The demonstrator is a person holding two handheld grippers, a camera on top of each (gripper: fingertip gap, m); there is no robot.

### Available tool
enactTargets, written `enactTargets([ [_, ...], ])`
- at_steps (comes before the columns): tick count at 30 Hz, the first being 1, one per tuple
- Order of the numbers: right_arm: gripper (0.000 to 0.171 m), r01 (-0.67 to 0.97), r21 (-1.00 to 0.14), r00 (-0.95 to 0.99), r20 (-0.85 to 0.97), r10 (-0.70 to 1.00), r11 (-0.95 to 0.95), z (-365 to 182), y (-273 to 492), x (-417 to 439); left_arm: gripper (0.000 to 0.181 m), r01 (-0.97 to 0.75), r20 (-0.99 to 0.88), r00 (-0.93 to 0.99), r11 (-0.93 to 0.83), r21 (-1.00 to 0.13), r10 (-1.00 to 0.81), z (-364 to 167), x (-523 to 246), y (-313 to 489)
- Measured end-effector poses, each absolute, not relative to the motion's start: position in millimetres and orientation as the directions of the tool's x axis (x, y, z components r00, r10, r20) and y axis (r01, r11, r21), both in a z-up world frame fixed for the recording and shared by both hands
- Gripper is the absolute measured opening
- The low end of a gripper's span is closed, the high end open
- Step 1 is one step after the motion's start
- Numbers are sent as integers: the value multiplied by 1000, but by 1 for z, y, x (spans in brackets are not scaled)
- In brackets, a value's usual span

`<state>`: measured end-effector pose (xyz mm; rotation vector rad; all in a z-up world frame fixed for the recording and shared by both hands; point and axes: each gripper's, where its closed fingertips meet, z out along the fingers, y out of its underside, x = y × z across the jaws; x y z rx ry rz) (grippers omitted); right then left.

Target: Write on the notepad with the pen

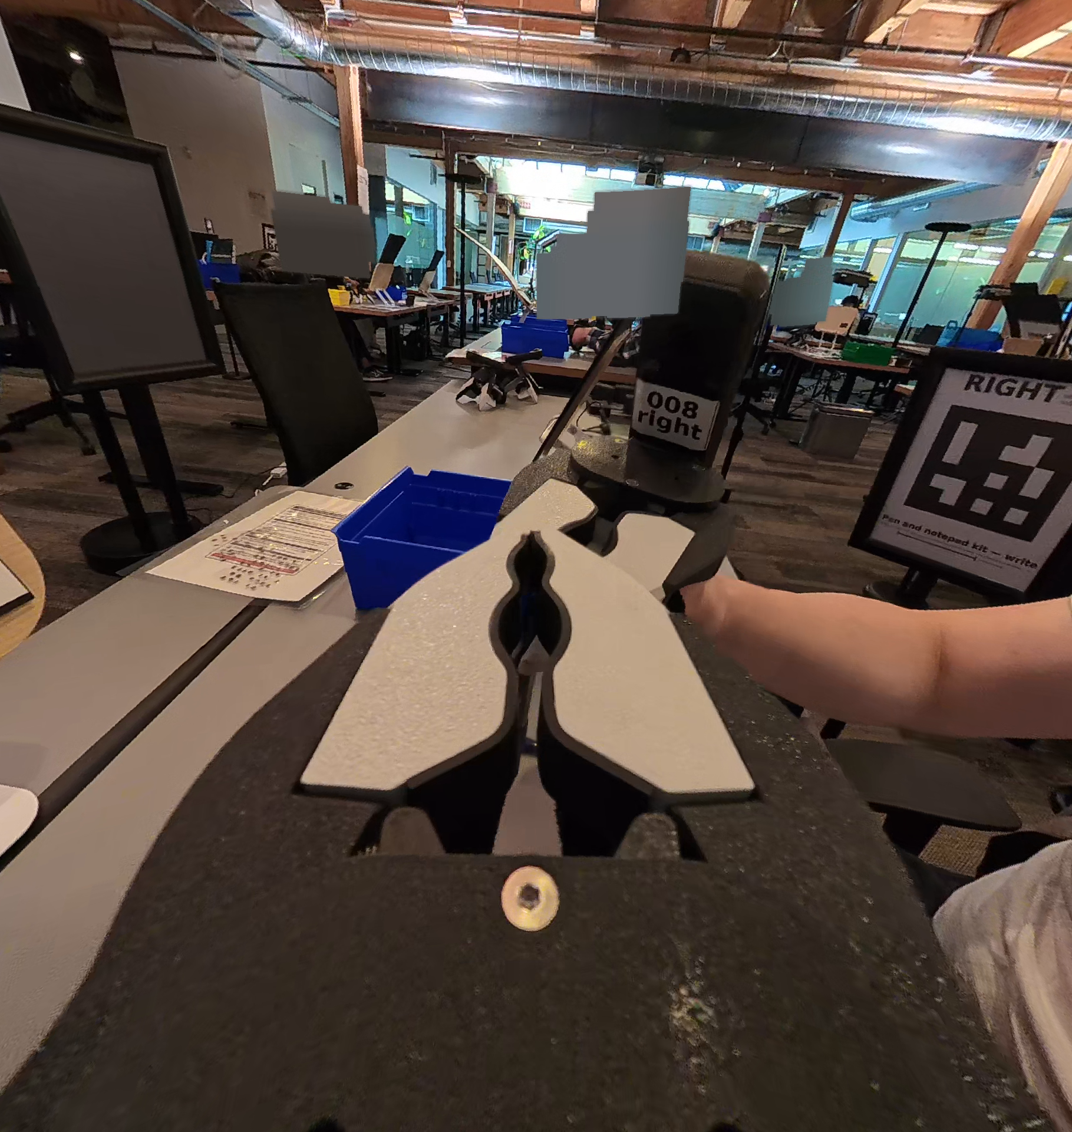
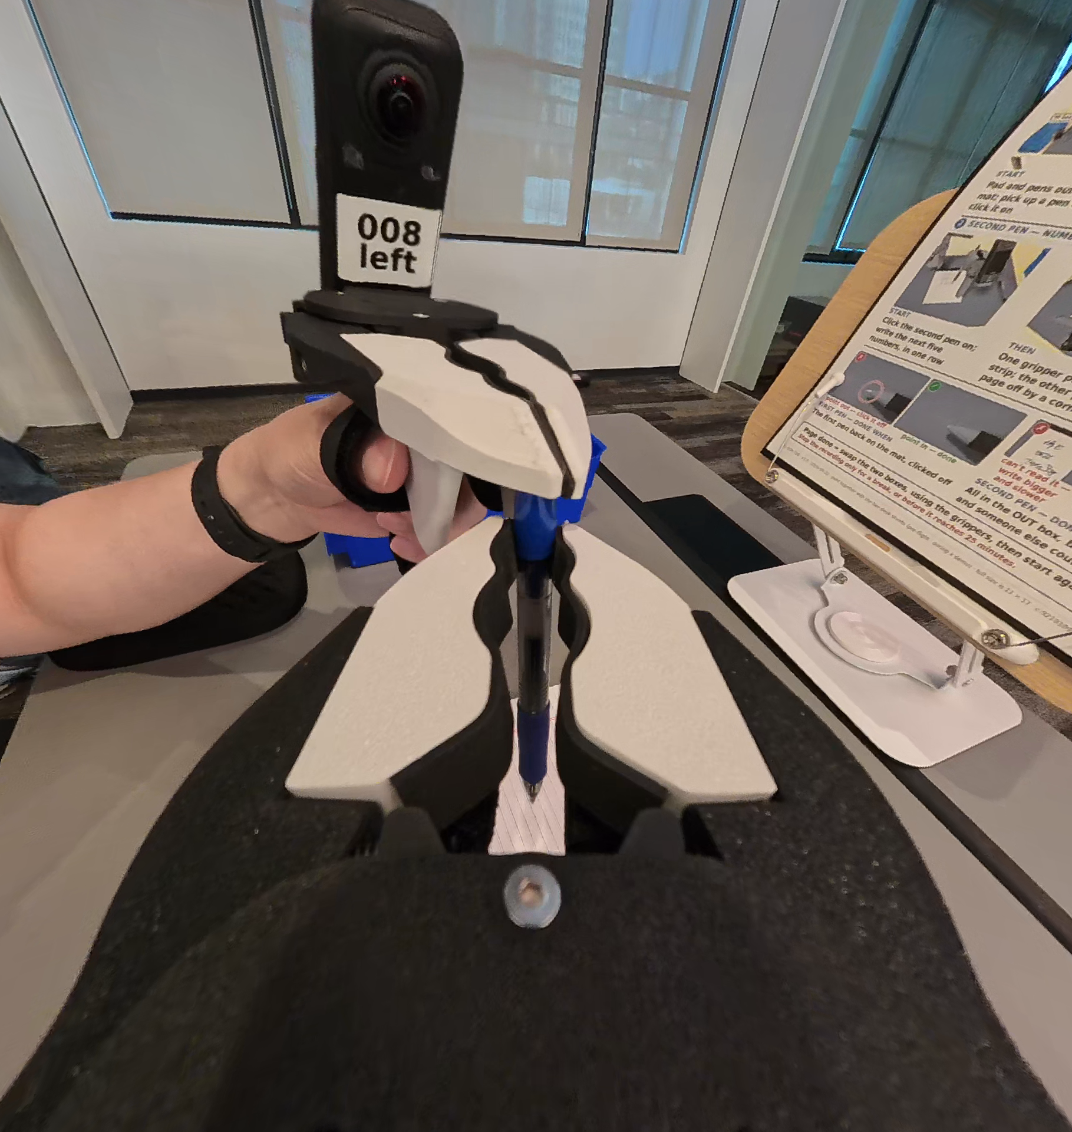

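My right gripper [image 2: 530, 539] is shut on a blue pen [image 2: 533, 643]. The pen stands steeply, with its tip just above a lined white notepad [image 2: 530, 827] that shows through the gap between the fingers. My left gripper [image 2: 567, 484] is shut, and its tips sit on the pen's blue top end. In the left wrist view my left gripper [image 1: 530, 542] has its jaws together, with a sliver of the blue pen [image 1: 528, 606] showing in the gap. The right gripper [image 1: 607, 520] is just beyond it. Most of the notepad is hidden under the grippers.
A blue bin [image 1: 417, 527] stands on the grey table [image 1: 123, 674] beside a laminated sheet [image 1: 270, 542]. An instruction board on a white stand [image 2: 949, 429] is at the right. A framed marker sign [image 1: 998, 478] and a black chair [image 1: 300, 380] stand beyond the table. My two grippers' fingertips are within a few centimetres of each other.
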<state>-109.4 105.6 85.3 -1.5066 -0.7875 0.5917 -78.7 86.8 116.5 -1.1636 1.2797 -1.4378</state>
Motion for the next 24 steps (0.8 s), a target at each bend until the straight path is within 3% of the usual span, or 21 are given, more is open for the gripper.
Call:
enactTargets([
  [11, 11, 151, -988, 614, 69, 786, -31, 86, 106, -111, 0, 30, 51, -137, -56, -998, -989, 123, -76, 96],
  [15, 11, 157, -986, 612, 48, 789, -62, 79, 107, -104, 0, 125, 49, -98, -61, -990, -994, 148, -90, 104],
  [20, 11, 32, -992, 620, -75, 781, -121, 77, 113, -80, 0, 171, 43, -83, -57, -984, -996, 167, -116, 104],
  [24, 11, -143, -979, 589, -204, 782, -147, 96, 117, -56, 14, 166, 29, -53, -37, -985, -998, 173, -139, 100],
])
